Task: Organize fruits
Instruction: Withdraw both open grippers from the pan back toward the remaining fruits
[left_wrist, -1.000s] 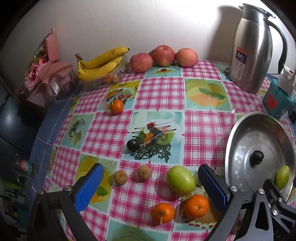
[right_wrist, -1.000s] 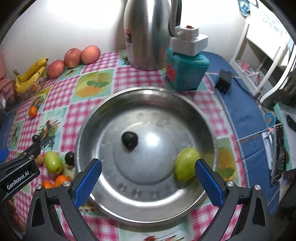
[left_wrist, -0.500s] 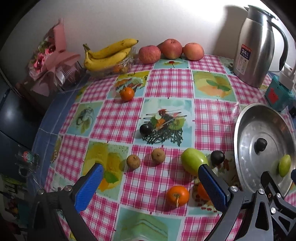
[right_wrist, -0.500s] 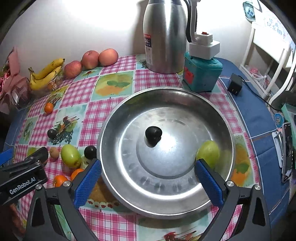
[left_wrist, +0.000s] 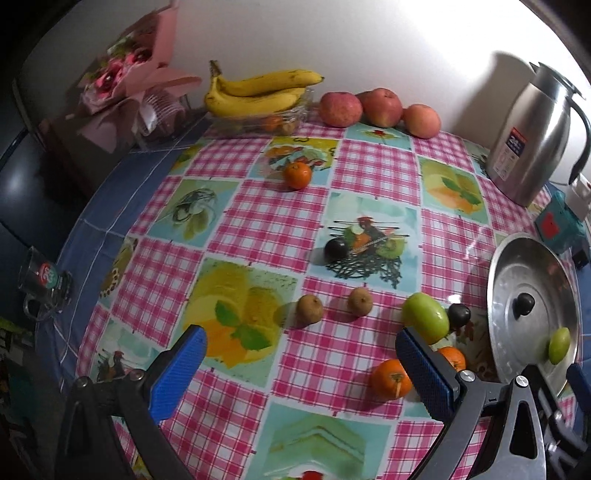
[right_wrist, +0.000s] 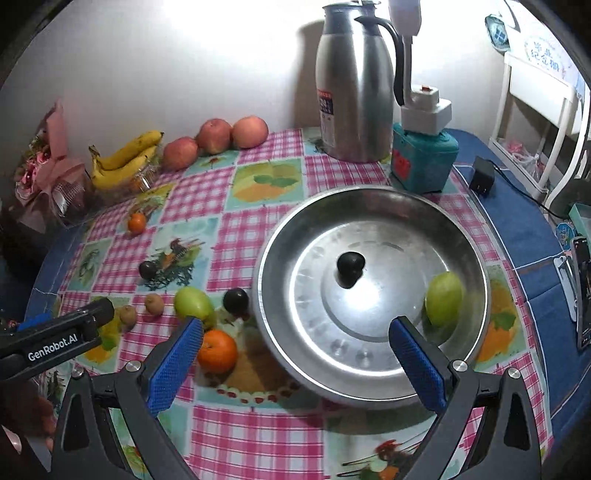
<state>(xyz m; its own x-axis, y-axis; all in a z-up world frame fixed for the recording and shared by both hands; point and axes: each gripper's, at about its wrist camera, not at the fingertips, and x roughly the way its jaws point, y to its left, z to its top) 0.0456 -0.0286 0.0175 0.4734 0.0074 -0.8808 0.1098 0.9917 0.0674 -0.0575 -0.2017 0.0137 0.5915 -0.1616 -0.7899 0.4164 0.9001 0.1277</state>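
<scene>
Between the wide-open, empty left gripper (left_wrist: 301, 363) fingers lie two brown fruits (left_wrist: 309, 309), with a green fruit (left_wrist: 424, 322) ahead of its right finger. Rightward, the right gripper (right_wrist: 295, 356), equally wide and empty, frames the steel pan (right_wrist: 373, 384); another green fruit (right_wrist: 443, 298) sits inside.

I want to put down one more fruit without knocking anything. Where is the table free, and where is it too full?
Free: the checked cloth between the lone orange mandarin, the dark round plum and the two small brown fruits; also inside the steel pan, beside its one green fruit. Crowded: the cluster by the pan's left rim around the green fruit on the cloth.
</scene>
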